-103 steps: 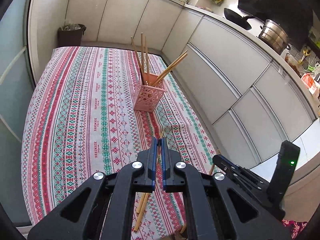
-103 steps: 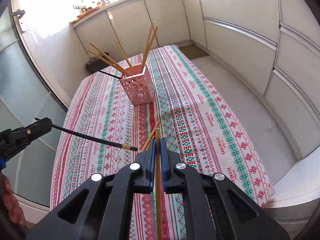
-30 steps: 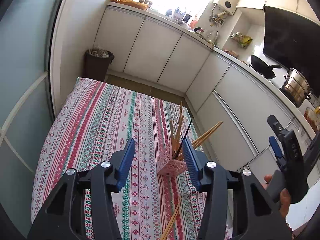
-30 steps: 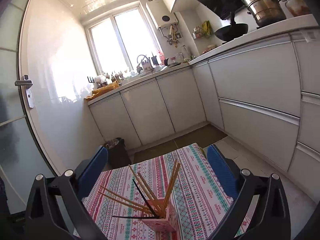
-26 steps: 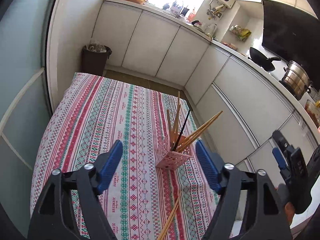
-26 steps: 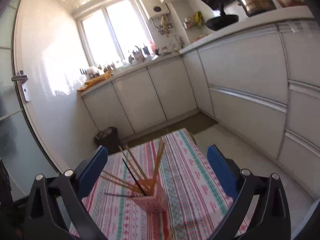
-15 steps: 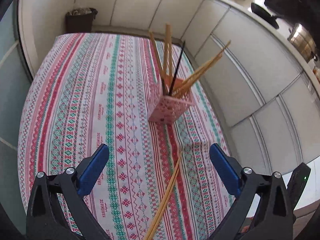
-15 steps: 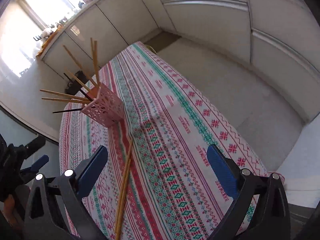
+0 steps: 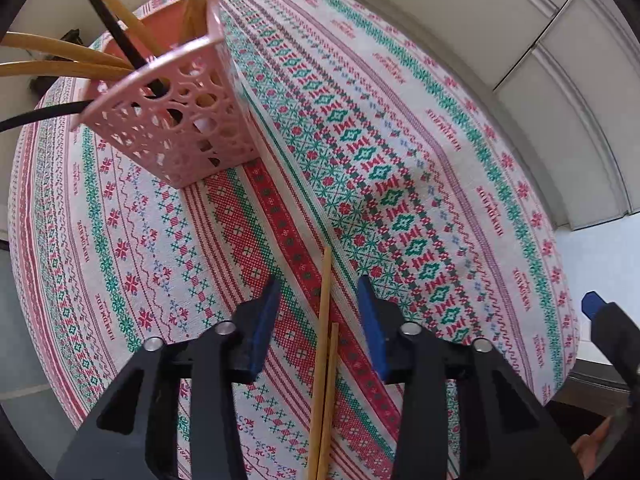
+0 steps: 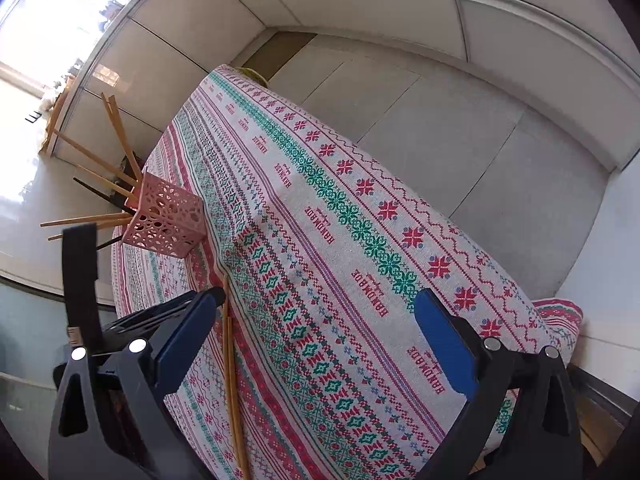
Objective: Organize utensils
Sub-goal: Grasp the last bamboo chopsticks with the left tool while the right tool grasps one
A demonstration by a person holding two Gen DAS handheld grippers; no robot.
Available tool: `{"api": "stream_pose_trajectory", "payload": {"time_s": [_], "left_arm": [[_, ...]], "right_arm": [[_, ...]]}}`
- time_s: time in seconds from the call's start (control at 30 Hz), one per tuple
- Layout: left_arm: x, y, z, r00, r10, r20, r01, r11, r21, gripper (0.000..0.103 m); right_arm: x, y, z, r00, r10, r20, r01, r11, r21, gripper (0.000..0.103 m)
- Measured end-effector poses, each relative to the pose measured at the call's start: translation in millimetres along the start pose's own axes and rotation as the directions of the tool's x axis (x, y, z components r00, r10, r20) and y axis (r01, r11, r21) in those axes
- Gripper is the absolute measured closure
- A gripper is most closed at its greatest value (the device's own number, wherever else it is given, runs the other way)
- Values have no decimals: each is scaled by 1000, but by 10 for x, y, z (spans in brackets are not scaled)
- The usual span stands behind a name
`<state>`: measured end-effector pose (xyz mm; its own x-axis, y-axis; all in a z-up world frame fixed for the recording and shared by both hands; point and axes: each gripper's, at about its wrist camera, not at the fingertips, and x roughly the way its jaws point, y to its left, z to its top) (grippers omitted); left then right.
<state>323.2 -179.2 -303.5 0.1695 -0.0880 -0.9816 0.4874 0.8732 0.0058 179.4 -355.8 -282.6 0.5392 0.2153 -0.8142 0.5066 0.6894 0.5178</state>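
Observation:
A pink perforated holder (image 9: 176, 120) stands on the patterned tablecloth (image 9: 420, 184) and holds several wooden chopsticks and two black ones. It also shows in the right wrist view (image 10: 166, 220). Two wooden chopsticks (image 9: 322, 360) lie side by side on the cloth. My left gripper (image 9: 320, 312) is open, low over the cloth, with its fingers on either side of these chopsticks. My right gripper (image 10: 316, 324) is wide open and empty above the cloth; the loose chopsticks (image 10: 232, 372) lie by its left finger.
White kitchen cabinets (image 10: 360, 8) line the room beyond the table. The grey tiled floor (image 10: 460, 128) lies past the table's right edge. The left gripper's body (image 10: 84, 280) shows at the left of the right wrist view.
Both grippers let go of chopsticks at the holder and opened. In the last half second my left gripper dropped low over the two loose chopsticks and narrowed around them.

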Motion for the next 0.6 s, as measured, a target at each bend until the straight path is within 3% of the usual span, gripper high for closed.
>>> {"api": "stream_pose_trajectory", "payload": {"time_s": [0.03,0.33,0.43,0.53,0.6], "left_arm": [[77,13,3,1000,1,-21,-1,1000,-10,90],[158,41,106,999,24,-32,-25,999,-29,91],[153,107,96,1000,-14,-21,13,998,-60,90],[121,220,8,999,-29,-19,27,996,-84,98],[104,356,-66,999,-40,-21,37,992,-120,98]], "right_arm": [[6,-5,7,1000,4,-9,-4,1000,6,6],[45,9,28,1000,22,-22,-21,1000,18,6],[56,16,25,1000,14,-22,-14,1000,15,6],[67,29,19,1000,4,-20,-4,1000,7,6],[87,30,16,1000,-3,-19,4,1000,9,6]]}}
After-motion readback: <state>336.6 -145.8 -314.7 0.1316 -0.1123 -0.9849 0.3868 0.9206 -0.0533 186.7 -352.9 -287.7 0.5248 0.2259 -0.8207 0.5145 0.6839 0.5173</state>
